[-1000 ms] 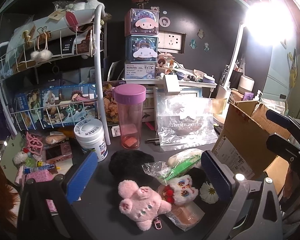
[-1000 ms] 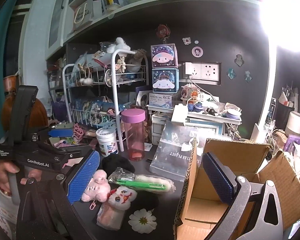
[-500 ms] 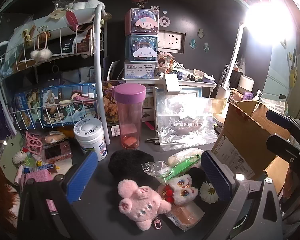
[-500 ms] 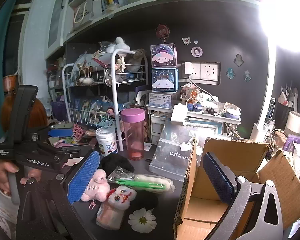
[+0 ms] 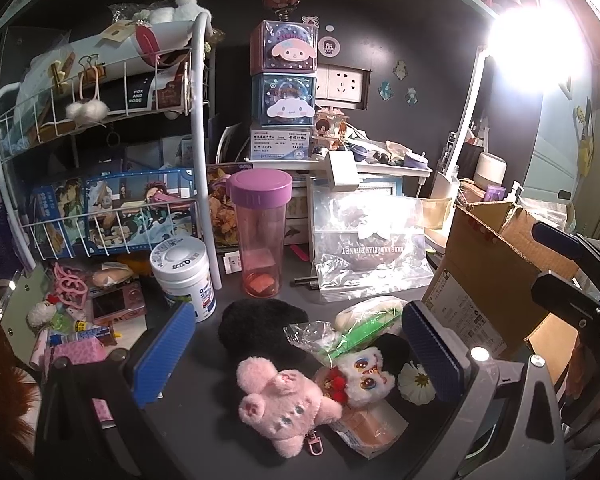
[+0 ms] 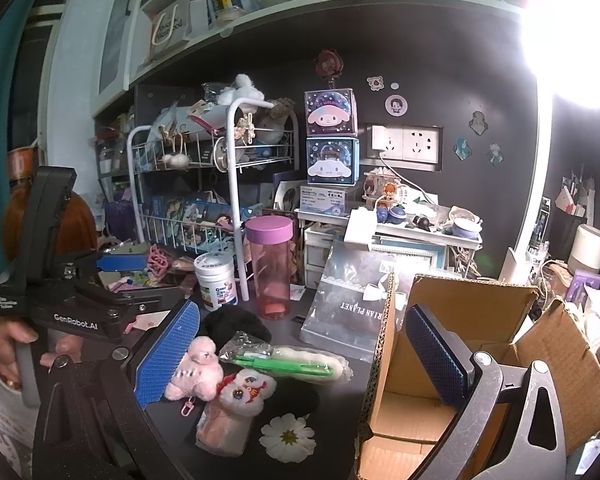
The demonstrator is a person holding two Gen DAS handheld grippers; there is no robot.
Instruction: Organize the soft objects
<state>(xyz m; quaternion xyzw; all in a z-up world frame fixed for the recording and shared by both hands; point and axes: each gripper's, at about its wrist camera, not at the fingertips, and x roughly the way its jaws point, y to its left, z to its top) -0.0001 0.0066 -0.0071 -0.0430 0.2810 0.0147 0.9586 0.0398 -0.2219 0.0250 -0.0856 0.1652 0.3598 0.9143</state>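
A pink plush pig (image 5: 284, 404) (image 6: 196, 370) lies on the dark desk beside a white big-eyed plush doll (image 5: 364, 374) (image 6: 246, 392). Behind them sit a black furry pad (image 5: 260, 324) (image 6: 236, 322), a clear bag with a green and white soft item (image 5: 360, 320) (image 6: 288, 362), and a white flower (image 5: 416, 382) (image 6: 287, 436). My left gripper (image 5: 298, 354) hangs open over the toys, holding nothing. My right gripper (image 6: 300, 354) is open too, its right finger inside the open cardboard box (image 6: 480, 380) (image 5: 496, 268).
A pink tumbler with purple lid (image 5: 260, 232), a white jar (image 5: 184, 276) and a white wire rack (image 5: 100, 160) stand behind the toys. A clear zip bag (image 5: 372, 248) leans at the back. A hand (image 6: 8, 344) holds the left gripper's handle.
Hardly anything differs; the right wrist view has shifted very slightly, and the toys lie where they were.
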